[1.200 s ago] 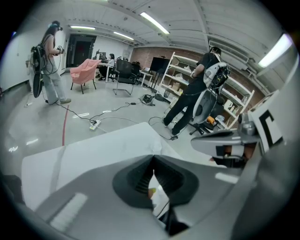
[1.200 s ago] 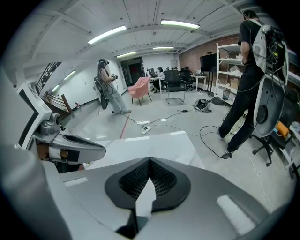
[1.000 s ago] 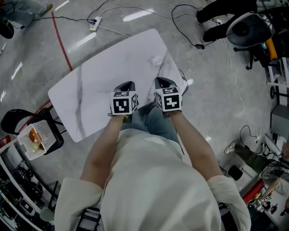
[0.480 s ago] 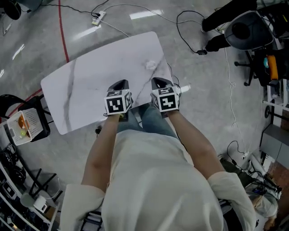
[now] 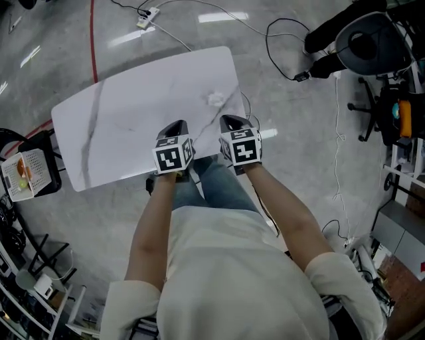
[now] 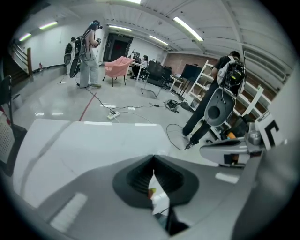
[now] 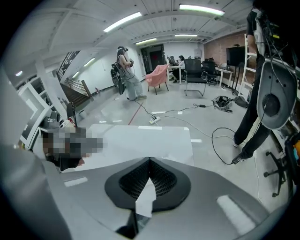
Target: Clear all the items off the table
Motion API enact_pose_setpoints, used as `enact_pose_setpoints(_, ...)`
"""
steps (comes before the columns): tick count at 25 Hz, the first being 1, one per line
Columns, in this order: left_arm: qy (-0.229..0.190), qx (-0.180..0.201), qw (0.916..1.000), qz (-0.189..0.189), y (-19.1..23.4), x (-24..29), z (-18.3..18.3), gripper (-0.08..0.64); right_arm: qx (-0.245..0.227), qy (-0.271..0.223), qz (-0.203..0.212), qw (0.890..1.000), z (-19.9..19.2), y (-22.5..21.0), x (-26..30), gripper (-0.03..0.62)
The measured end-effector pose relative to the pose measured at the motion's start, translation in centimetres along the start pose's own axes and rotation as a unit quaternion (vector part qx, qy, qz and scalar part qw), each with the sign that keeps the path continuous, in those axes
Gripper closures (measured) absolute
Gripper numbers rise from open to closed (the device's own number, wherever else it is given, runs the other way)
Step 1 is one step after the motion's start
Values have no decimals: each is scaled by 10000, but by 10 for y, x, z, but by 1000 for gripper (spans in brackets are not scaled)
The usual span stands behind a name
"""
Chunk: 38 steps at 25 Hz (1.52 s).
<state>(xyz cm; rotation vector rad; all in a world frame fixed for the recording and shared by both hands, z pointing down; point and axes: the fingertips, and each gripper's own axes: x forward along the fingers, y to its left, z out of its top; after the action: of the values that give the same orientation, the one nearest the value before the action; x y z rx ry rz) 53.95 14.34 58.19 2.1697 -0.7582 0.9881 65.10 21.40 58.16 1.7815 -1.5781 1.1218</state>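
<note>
The white marble-look table lies bare in the head view; I see no loose item on it. My left gripper and right gripper hang side by side over the table's near edge, pointing steeply down. Both are shut with nothing in them. In the left gripper view the black pads of my left gripper meet, with the tabletop beyond. The right gripper view shows my right gripper shut the same way, above the table.
A white basket holding small items sits on a black chair left of the table. A power strip and cables lie on the floor beyond. An office chair stands at the right. A person stands far off.
Both grippers have sunk and drawn back toward the table's near edge, staying shut. The head view has swung, so the table and basket sit further left.
</note>
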Motion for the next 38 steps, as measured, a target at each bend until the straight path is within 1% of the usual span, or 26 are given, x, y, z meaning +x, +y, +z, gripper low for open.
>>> enact_pose_setpoints(7, 131, -234, 9995, 163, -3, 34, -10, 552, 54, 173, 88, 9998, -5, -33, 42, 594)
enact_pose_setpoints(16, 353, -377, 9979, 388, 4, 78, -22, 552, 396, 387, 255, 9981, -21, -62, 100, 594)
enact_pose_setpoints(19, 408, -430, 9975, 395, 2, 92, -24, 552, 444, 449, 311, 9975, -24, -66, 115, 594)
enact_pose_setpoints(25, 508, -440, 9971, 360, -7, 111, -26, 552, 494, 495, 383, 9968, -24, -75, 135, 566)
enact_pose_setpoints(30, 541, -461, 9966, 424, -4, 124, -27, 552, 433, 523, 432, 9968, -21, -81, 154, 525)
enact_pose_setpoints(34, 572, -486, 9960, 476, 2, 131, -32, 552, 355, 661, 493, 9960, -30, -79, 170, 490)
enact_pose_setpoints(38, 561, -555, 9956, 515, 8, 137, -37, 552, 179, 885, 540, 9945, -44, -76, 189, 419)
